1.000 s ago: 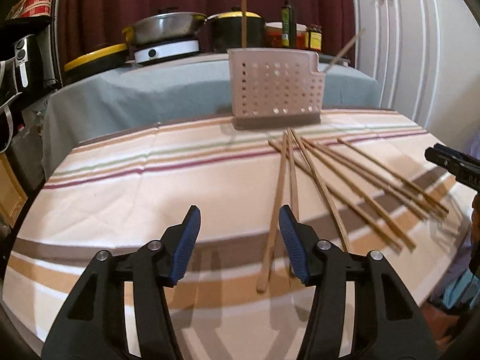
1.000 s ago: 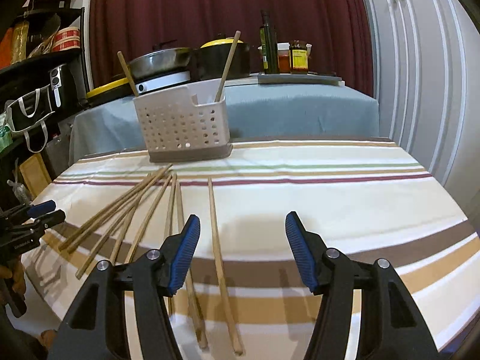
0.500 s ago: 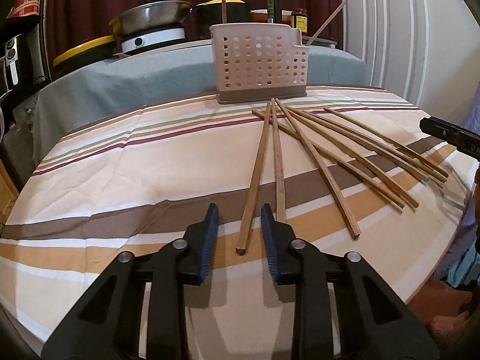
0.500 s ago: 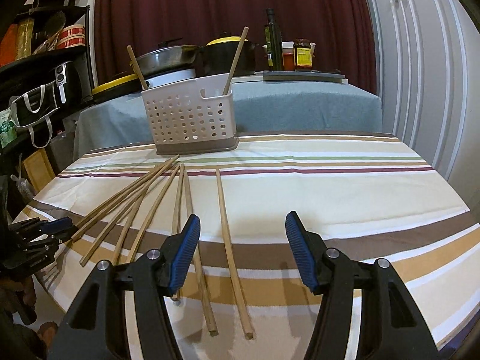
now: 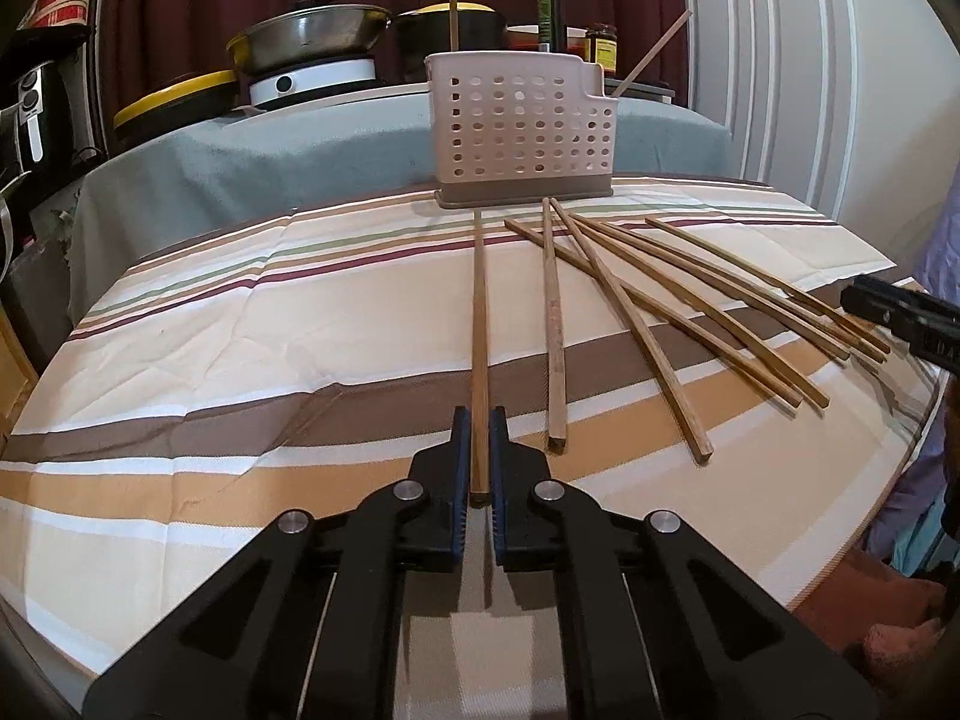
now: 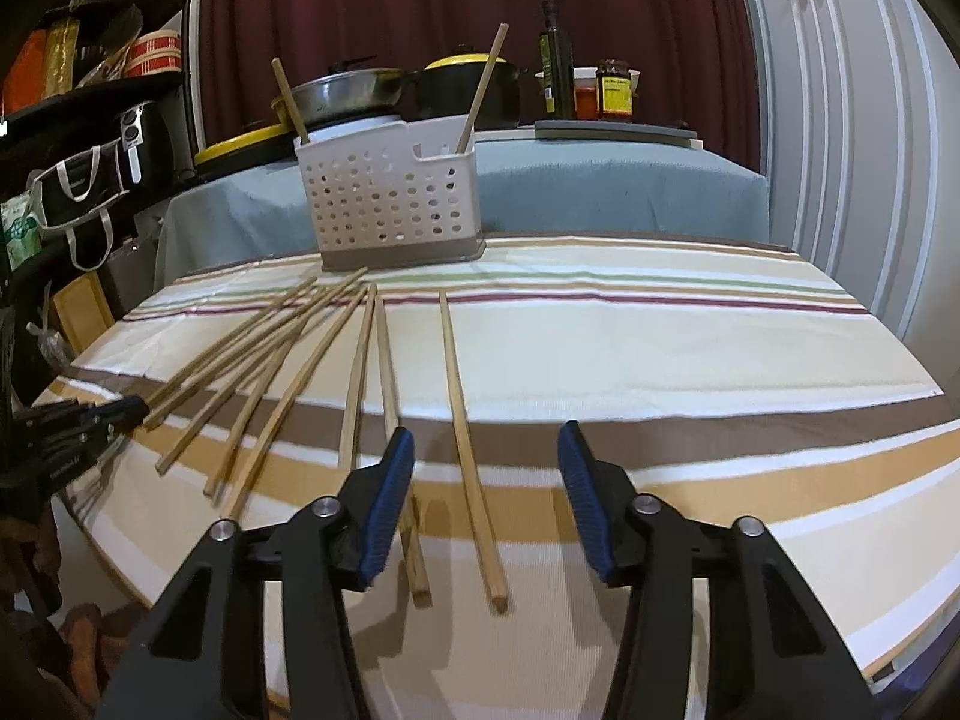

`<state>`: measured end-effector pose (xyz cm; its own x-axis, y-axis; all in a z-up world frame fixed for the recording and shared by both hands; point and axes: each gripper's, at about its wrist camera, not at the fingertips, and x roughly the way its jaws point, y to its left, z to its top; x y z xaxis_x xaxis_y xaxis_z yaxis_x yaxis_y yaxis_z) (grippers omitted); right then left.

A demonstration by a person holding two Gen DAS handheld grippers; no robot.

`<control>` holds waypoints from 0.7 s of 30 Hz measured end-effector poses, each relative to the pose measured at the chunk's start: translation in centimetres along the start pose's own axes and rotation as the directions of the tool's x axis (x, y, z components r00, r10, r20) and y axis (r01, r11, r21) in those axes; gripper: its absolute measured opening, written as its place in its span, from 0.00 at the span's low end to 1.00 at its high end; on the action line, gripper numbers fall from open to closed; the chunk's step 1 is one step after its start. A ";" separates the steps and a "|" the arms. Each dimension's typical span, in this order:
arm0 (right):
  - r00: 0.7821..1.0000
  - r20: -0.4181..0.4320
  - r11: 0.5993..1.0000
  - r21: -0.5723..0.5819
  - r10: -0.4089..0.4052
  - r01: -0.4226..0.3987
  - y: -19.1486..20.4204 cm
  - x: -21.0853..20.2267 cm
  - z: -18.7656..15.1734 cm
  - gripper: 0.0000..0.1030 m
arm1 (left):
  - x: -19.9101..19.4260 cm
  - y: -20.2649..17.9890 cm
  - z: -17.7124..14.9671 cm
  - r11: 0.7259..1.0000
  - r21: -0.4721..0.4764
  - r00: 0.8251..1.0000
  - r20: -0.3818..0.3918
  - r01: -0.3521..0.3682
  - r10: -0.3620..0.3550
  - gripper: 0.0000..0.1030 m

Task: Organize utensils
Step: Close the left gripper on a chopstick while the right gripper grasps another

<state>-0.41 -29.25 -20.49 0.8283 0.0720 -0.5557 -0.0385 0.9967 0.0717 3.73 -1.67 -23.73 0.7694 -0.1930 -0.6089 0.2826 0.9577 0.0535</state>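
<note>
The left hand-held gripper (image 5: pixel 479 450) is closed on the near end of one chopstick (image 5: pixel 479 330), its blue pads (image 5: pixel 459 462) pressing the stick from both sides; the stick runs straight ahead over the striped cloth (image 5: pixel 240 324) toward the caddy (image 5: pixel 521 132), and its far end lies just short of the caddy's brown base. Whether the gripped end is lifted off the surface cannot be told. To its right the loose chopsticks (image 5: pixel 690 312) lie fanned on the cloth, some crossing one another near the caddy, their near ends spreading toward the right edge of the surface. The perforated white caddy stands upright at the far side of the cloth with two sticks (image 6: pixel 480 90) in it, one leaning each way in the right wrist view. The right hand-held gripper (image 6: pixel 486 504) is wide open and holds nothing; it hangs low over the near end of a single chopstick (image 6: pixel 465 444) that lies apart from the fan. Behind the caddy, pots (image 6: pixel 468 84) and bottles (image 6: pixel 555 60) stand on a grey-covered counter (image 6: pixel 600 192).
</note>
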 end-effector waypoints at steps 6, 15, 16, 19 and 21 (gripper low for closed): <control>1.000 0.002 1.000 -0.011 0.018 -0.018 -0.2 -0.4 -1.2 0.36 | -0.1 0.0 -0.1 1.000 -0.004 1.000 0.001 0.000 0.000 0.06; 0.999 0.024 0.999 -0.020 0.042 -0.041 -0.6 -1.0 -2.4 0.14 | -0.2 0.1 -0.2 1.000 -0.012 1.000 0.003 -0.003 0.003 0.06; 0.999 0.025 0.999 -0.020 0.044 -0.043 -0.6 -1.0 -2.4 0.10 | -0.2 0.1 -0.2 1.000 -0.013 1.000 0.003 -0.002 0.002 0.06; 0.998 0.027 0.998 -0.030 0.049 -0.049 -0.3 -1.2 -2.3 0.07 | -0.2 0.1 -0.2 1.000 -0.015 1.000 0.005 0.001 -0.001 0.06; 0.998 0.035 0.998 -0.035 0.051 -0.050 -0.1 -1.3 -2.1 0.06 | -0.3 0.0 -0.1 1.000 -0.017 1.000 0.009 0.002 -0.002 0.06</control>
<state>-2.62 -29.39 -21.49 0.8441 0.1217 -0.5223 -0.0994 0.9925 0.0706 3.40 -1.54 -23.62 0.7738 -0.1964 -0.6022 0.2742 0.9609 0.0389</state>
